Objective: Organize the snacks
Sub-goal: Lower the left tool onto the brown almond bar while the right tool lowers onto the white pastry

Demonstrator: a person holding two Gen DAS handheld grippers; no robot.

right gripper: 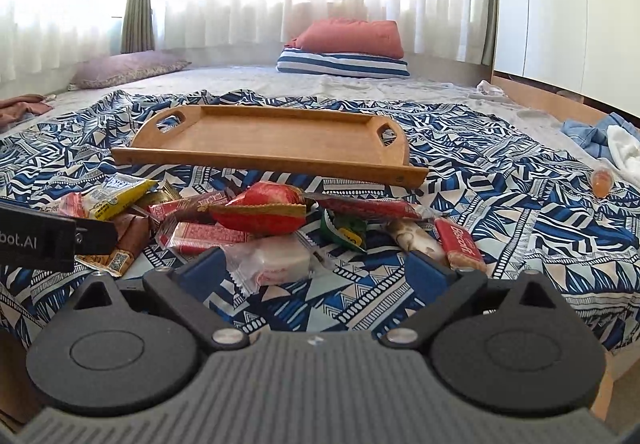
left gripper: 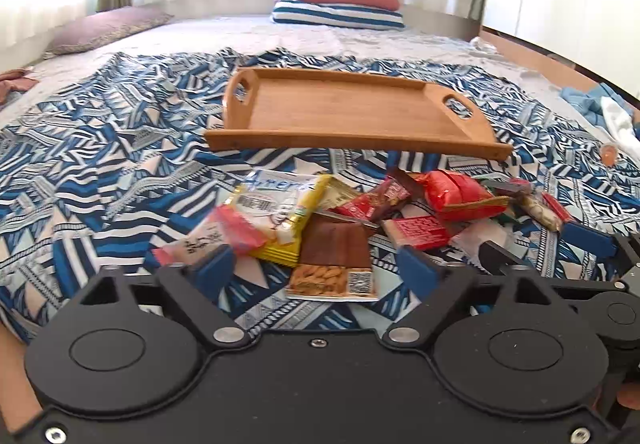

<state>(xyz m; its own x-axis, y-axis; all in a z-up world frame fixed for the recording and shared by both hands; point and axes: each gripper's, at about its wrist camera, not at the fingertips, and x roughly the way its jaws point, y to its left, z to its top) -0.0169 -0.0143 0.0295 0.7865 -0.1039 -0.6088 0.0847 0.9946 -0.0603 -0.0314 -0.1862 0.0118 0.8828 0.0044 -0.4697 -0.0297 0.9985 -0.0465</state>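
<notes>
**Two grippers hovering over the snack pile**

One patterned blue bedspread (left gripper: 100, 147) is lying under everything, with the wooden tray (left gripper: 344, 111) sitting bare just beyond the snacks (left gripper: 360, 211). You are holding your left gripper (left gripper: 316, 268) spread wide, the brown almond packet (left gripper: 334, 264) lying between its blue fingers, untouched. Your right gripper (right gripper: 320, 272) is likewise standing released, a clear-wrapped white snack (right gripper: 276, 264) lying between its fingers near the left one.
</notes>
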